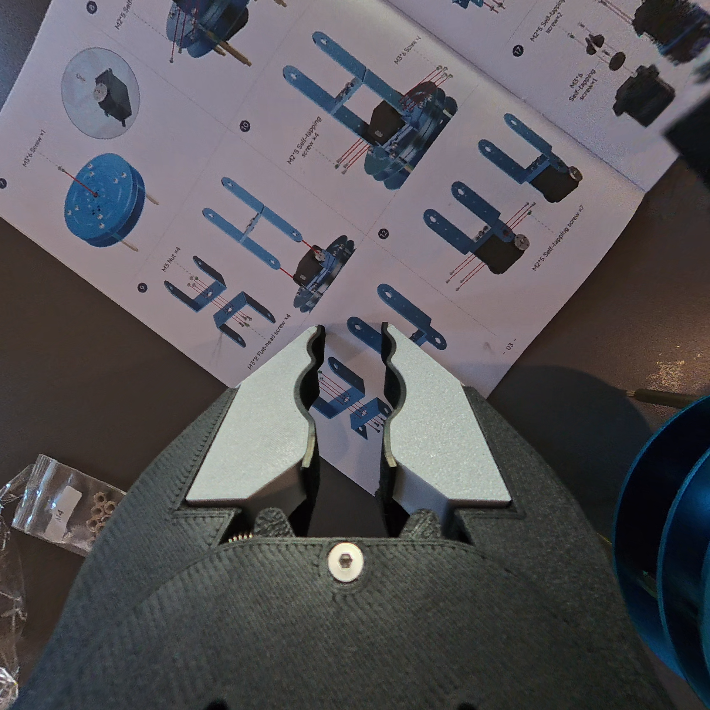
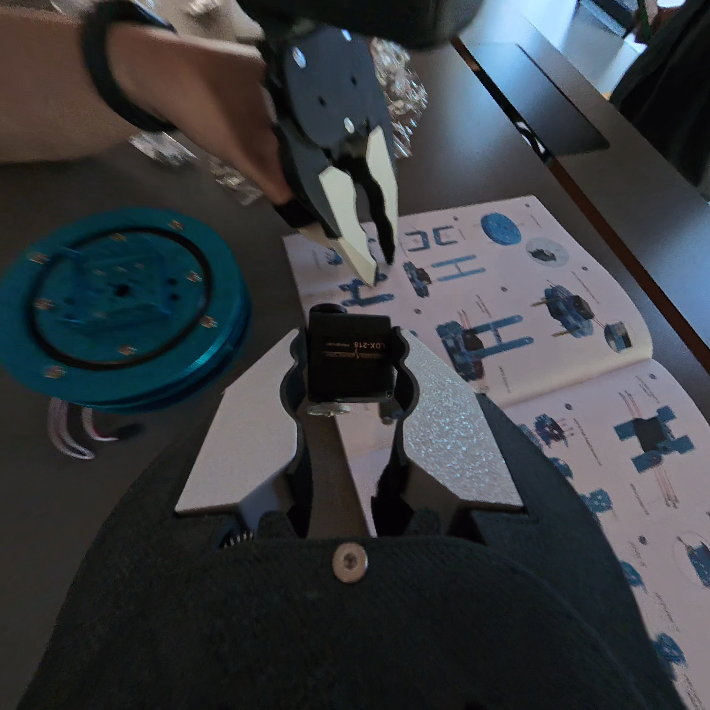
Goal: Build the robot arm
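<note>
In the left wrist view, the left claw hangs empty over the near corner of an open white instruction booklet with blue assembly drawings, its grey fingers parted by a narrow gap. The booklet lies on the dark desk. A small clear plastic bag of pale nuts sits at lower left, and a blue metal round base shows at the right edge. In the right wrist view, the right claw is clamped on a small black box-shaped servo motor, held above the booklet's near edge. The round base rests on the desk to the left, striped wires beneath it. Farther off, a hand holds the left claw, tips just above the page.
</note>
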